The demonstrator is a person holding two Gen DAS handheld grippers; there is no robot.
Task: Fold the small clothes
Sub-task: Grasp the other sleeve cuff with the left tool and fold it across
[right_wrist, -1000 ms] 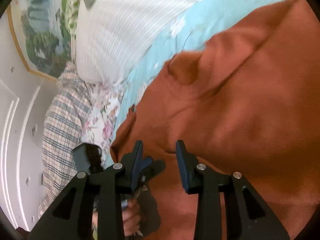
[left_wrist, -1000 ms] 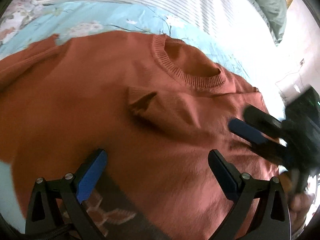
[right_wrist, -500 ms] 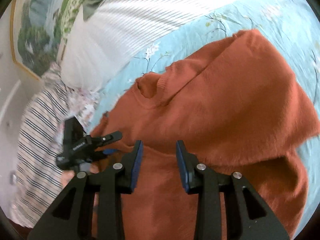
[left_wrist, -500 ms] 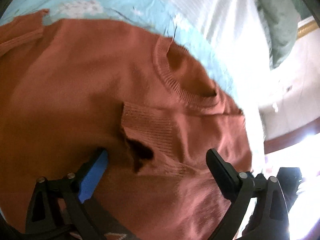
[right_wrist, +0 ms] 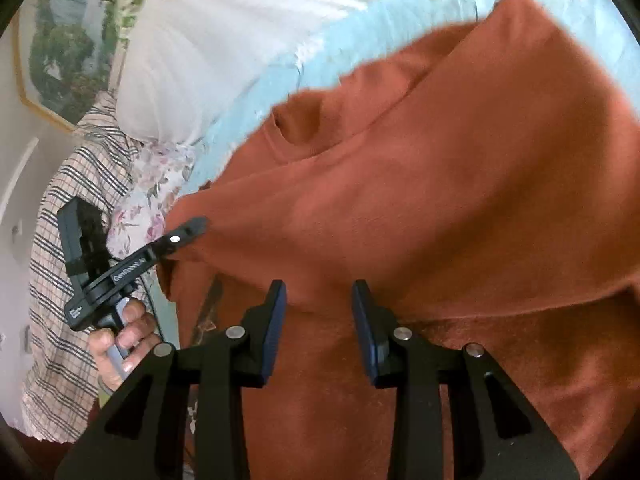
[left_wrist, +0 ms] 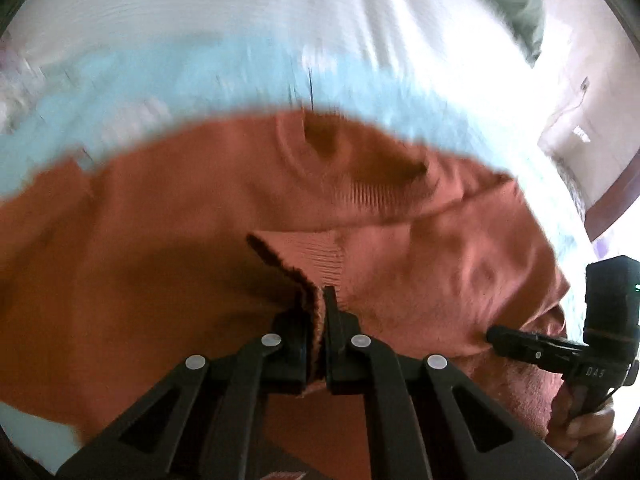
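Your left gripper (left_wrist: 316, 304) has its jaws clamped tight on the ribbed cuff (left_wrist: 316, 256) of the rust-orange sweater (left_wrist: 140, 264), the knit pinched up between the two fingers. Just beyond the tips the cuff fans out, and past it lies the sweater's round neckline (left_wrist: 352, 160). The body of the garment spreads to both sides of that claw on a pale blue floral bedsheet (left_wrist: 140, 76), with a white striped pillow (left_wrist: 200, 4) farther out.

Your right gripper (right_wrist: 318, 300) stands part-open, its blue pads apart above the sweater; I cannot tell whether they touch the cloth. To its left you can see the left gripper biting the sleeve end, with your hand (right_wrist: 120, 340) on its handle, over a checked blanket (right_wrist: 60, 280).
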